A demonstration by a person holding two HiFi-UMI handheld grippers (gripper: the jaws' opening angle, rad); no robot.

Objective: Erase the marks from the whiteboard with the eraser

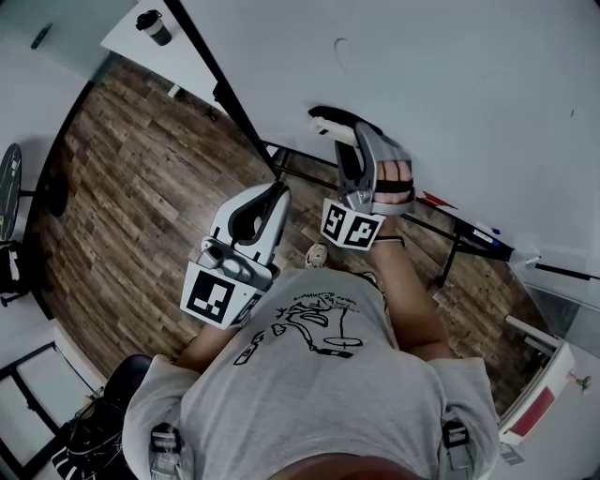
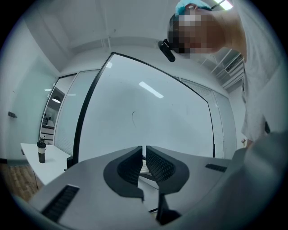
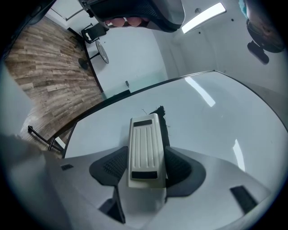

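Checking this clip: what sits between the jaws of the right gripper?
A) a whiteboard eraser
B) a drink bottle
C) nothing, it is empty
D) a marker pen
A: the right gripper view shows the right gripper shut on the pale ribbed eraser, with the whiteboard just beyond it.

Below you lies a dark brown wood-plank floor (image 1: pixel 141 169); at eleven o'clock a white rectangular table (image 1: pixel 185 62) carries a dark lidded cup (image 1: pixel 155 26).
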